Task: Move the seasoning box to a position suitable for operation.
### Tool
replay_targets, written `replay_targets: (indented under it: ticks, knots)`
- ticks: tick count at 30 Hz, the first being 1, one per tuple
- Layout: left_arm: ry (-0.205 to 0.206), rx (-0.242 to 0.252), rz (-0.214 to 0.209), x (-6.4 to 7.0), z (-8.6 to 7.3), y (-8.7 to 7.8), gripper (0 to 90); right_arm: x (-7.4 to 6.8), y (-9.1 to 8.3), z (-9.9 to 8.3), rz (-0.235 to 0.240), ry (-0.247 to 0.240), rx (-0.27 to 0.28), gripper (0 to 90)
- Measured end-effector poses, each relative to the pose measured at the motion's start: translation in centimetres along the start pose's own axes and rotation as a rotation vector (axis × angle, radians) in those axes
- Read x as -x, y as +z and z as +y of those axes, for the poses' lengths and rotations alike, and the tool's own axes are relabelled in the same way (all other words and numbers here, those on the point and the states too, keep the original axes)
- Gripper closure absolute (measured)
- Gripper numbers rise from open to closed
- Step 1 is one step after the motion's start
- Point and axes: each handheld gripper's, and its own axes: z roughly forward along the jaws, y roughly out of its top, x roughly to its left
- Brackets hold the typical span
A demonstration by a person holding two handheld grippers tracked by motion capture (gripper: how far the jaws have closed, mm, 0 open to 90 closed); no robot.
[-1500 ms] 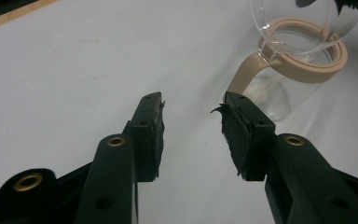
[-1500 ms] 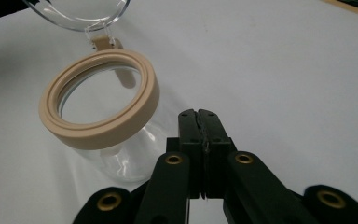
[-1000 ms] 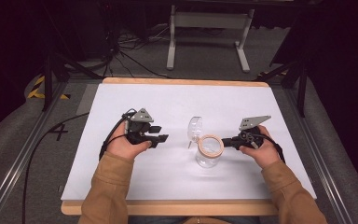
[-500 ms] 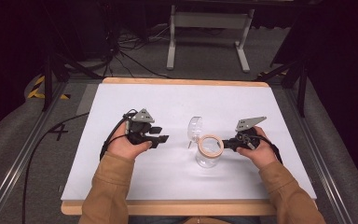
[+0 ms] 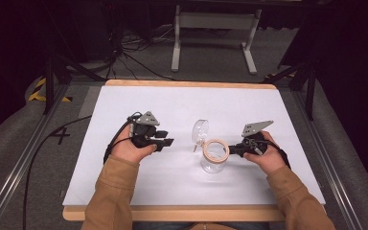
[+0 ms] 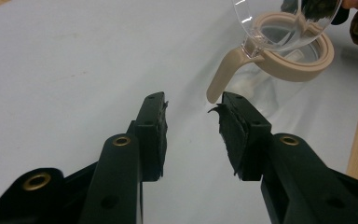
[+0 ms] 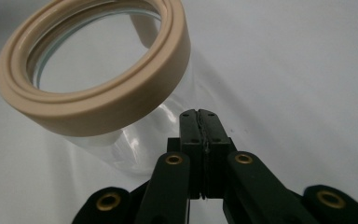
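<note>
I see the jar (image 5: pixel 214 155) standing mid-table, its clear lid (image 5: pixel 201 131) flipped up. My left gripper (image 5: pixel 165 142) is apart from it with jaws spread, holding nothing. My right gripper (image 5: pixel 234 150) is pressed together and empty, tips beside the jar's beige rim (image 7: pixel 98 74).

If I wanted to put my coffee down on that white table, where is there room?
The far half, between the wooden back edge and the glass jar, is bare, as are both side margins of the table. It is crowded mid-table: the left tool, the jar's raised lid, and the right tool by the jar.
</note>
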Motion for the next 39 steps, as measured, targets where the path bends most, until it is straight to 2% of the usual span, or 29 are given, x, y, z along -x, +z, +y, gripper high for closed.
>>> replay_targets:
  ticks: [1, 5, 6, 17, 26, 30, 33, 39]
  knots:
    - [-0.009, 0.005, -0.007, 0.1, 0.1, 0.1, 61.5, -0.1, 0.0, 0.0, 0.001, 0.002, -0.003, 90.0]
    - [-0.003, 0.005, -0.017, 0.1, 0.4, 0.4, 61.8, -0.5, -0.2, -0.2, 0.005, -0.009, -0.011, 90.0]
    - [0.008, 0.002, -0.017, 0.0, 0.5, 0.5, 61.8, -0.6, -0.2, -0.2, 0.008, -0.010, -0.016, 90.0]
    - [0.026, 0.002, -0.045, 0.2, 1.4, 1.5, 62.2, -2.1, -0.5, -0.6, 0.030, -0.035, -0.056, 90.0]
    - [0.036, 0.010, -0.048, 0.2, 1.7, 2.1, 64.6, -3.5, -0.4, -0.6, 0.070, -0.080, -0.083, 90.0]
    - [0.044, 0.006, -0.040, 0.1, 1.7, 2.2, 66.7, -4.0, -0.2, -0.4, 0.093, -0.082, -0.094, 90.0]
    - [0.031, 0.009, -0.041, 0.1, 1.7, 2.2, 67.6, -4.5, 0.1, -0.2, 0.122, -0.085, -0.104, 90.0]
    - [0.034, 0.004, -0.044, 0.1, 1.6, 2.2, 68.2, -5.0, 0.5, -0.1, 0.137, -0.092, -0.113, 90.0]
